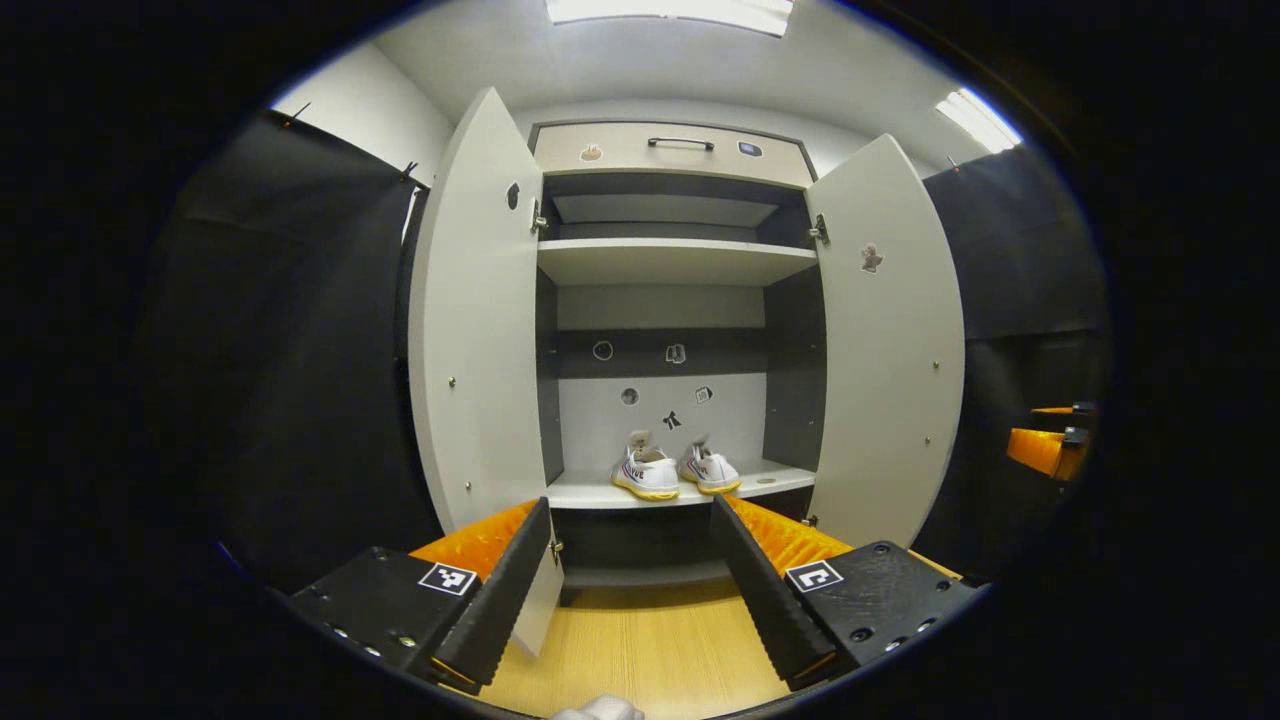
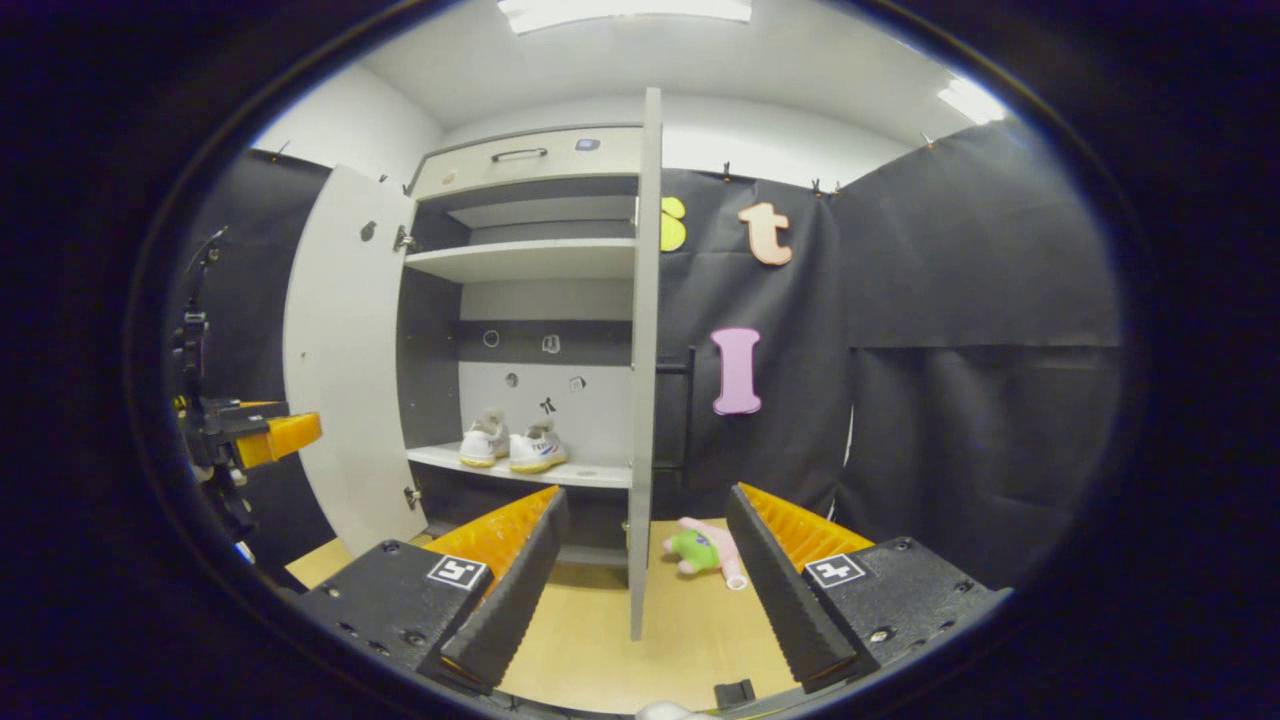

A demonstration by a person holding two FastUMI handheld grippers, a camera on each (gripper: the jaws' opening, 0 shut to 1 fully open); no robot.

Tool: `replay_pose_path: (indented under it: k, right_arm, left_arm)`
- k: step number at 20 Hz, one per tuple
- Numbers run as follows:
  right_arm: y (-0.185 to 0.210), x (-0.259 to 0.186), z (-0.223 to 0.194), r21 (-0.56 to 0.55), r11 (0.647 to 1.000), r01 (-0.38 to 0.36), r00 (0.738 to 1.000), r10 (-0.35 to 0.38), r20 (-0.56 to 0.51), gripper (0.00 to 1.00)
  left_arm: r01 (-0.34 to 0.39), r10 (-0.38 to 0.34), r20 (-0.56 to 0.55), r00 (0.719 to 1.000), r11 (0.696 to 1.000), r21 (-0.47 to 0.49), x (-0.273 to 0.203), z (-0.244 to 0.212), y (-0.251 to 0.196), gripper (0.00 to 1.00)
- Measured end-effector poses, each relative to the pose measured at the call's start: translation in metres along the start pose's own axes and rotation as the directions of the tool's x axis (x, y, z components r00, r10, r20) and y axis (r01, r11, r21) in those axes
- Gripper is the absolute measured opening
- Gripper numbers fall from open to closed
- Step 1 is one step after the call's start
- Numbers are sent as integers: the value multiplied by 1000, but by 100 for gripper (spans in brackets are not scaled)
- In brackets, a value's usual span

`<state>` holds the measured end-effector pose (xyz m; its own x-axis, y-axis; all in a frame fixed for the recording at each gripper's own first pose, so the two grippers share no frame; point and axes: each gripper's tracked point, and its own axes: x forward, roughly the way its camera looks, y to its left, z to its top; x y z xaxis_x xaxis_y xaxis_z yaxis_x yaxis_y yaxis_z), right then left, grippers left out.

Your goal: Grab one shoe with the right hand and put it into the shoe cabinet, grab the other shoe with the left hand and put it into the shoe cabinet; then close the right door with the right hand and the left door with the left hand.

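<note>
The shoe cabinet (image 1: 670,262) stands straight ahead in the left gripper view with both doors swung open. Two white shoes (image 1: 647,473) (image 1: 710,470) sit side by side on its lower shelf (image 1: 585,491), heels toward me. My left gripper (image 1: 632,600) is open and holds nothing; the left door (image 1: 475,330) hangs close by its left finger (image 1: 500,590). In the right gripper view the right door (image 2: 645,350) is edge-on, in line with the gap of my open, empty right gripper (image 2: 645,590). The shoes (image 2: 485,440) (image 2: 537,447) show past the left door (image 2: 340,370).
A small green and pink plush toy (image 2: 705,550) lies on the wooden floor (image 2: 600,640) right of the right door. The left gripper (image 2: 250,435) shows at the far left of the right gripper view, and the right gripper (image 1: 1045,450) at the far right of the left gripper view. Black cloth walls flank the cabinet.
</note>
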<state>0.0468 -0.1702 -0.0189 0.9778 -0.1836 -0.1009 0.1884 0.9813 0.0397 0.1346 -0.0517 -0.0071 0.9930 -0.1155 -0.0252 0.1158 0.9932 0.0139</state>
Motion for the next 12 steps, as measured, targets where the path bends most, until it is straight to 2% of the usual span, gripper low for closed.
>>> replay_pose_path:
  k: [3,6,7,11,12]
  right_arm:
    - [-23,19,0,11,1000,-1,1000,1,-16,97]
    - [-44,48,10,26,1000,-1,1000,1,-13,100]
    - [-51,60,15,23,1000,4,1000,-4,-3,97]
    - [-82,100,34,2,999,46,999,-46,27,97]
    - [-85,109,35,2,999,41,999,-41,22,100]
  left_arm:
    - [-32,32,1,999,999,15,-10,-7,-2,96]
    - [-51,51,-1,999,999,-8,-12,-6,-11,96]
    - [-59,59,-2,998,998,-13,-12,-7,-15,96]
    - [-104,104,-5,995,994,-26,-15,-8,-18,96]
    - [-119,119,-9,993,993,-21,-15,-9,-17,96]
